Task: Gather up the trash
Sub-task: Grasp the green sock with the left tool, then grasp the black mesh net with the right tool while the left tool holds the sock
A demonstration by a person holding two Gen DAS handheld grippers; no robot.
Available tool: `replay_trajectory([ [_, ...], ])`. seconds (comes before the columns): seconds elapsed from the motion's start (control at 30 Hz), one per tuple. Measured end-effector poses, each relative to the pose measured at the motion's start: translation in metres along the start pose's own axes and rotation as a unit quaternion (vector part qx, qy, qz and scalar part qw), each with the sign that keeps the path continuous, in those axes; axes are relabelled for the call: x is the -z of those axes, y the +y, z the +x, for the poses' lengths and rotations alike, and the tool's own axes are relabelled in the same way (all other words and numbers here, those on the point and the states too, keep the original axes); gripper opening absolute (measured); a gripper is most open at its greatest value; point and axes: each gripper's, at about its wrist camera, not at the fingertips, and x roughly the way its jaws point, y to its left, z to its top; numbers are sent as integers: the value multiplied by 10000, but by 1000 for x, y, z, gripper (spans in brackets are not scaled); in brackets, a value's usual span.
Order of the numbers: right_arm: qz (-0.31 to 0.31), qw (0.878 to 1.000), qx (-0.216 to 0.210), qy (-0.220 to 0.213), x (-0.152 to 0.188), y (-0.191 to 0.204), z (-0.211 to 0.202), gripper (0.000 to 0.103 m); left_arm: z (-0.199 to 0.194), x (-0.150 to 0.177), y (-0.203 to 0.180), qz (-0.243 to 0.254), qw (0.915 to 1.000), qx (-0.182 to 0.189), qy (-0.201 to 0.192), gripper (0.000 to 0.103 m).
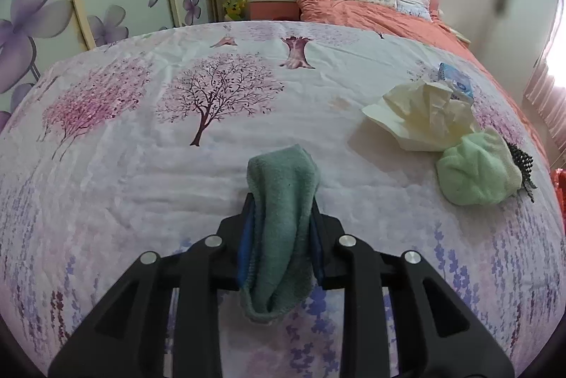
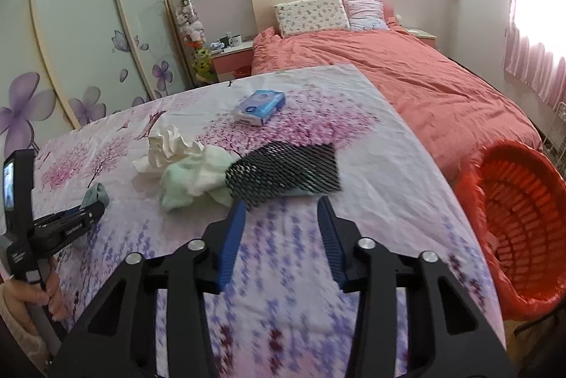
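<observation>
Trash pick-up: my left gripper (image 1: 283, 204) squeezes a teal cloth (image 1: 283, 190). My right gripper (image 2: 282, 204), jaws apart, empty, must grab the black net (image 2: 283, 167).

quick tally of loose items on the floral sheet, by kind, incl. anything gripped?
Cloths: 2, teal cloth and light green cloth
Crumpled tissue: 1
Black mesh piece: 1
Blue packet: 1
Total: 5

A floral sheet (image 2: 353, 137) covers the table before a coral-quilted bed (image 2: 424, 77) and flowered wardrobe doors (image 2: 70, 42).
</observation>
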Motion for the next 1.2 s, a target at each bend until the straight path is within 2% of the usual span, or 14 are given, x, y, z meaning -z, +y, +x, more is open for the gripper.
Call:
replay_trajectory([
  [0.03,-15,10000,33,12,-3,3,7,35,0,0,1,-16,10000,20,-2,27],
  [0.27,-56,9994,236,264,-16,15,44,25,1,0,4,-34,10000,58,-2,27],
  [0.37,-48,9989,197,424,-16,17,54,25,1,1,6,-50,10000,82,-3,27],
  [0.6,-114,9984,327,453,-17,22,62,25,0,1,9,-151,9997,202,-17,27],
  [0.67,-162,9982,359,454,-18,23,64,21,0,1,9,-148,9997,199,-17,27],
  [0.9,-252,9981,434,363,-20,25,63,4,0,1,10,-103,9998,146,-9,28],
  [1.07,-129,9993,330,135,-22,15,45,3,-1,0,9,-80,9998,174,-22,27],
  [1.2,-52,9996,263,-101,-28,1,23,3,-3,0,15,-215,9991,369,-29,19],
])
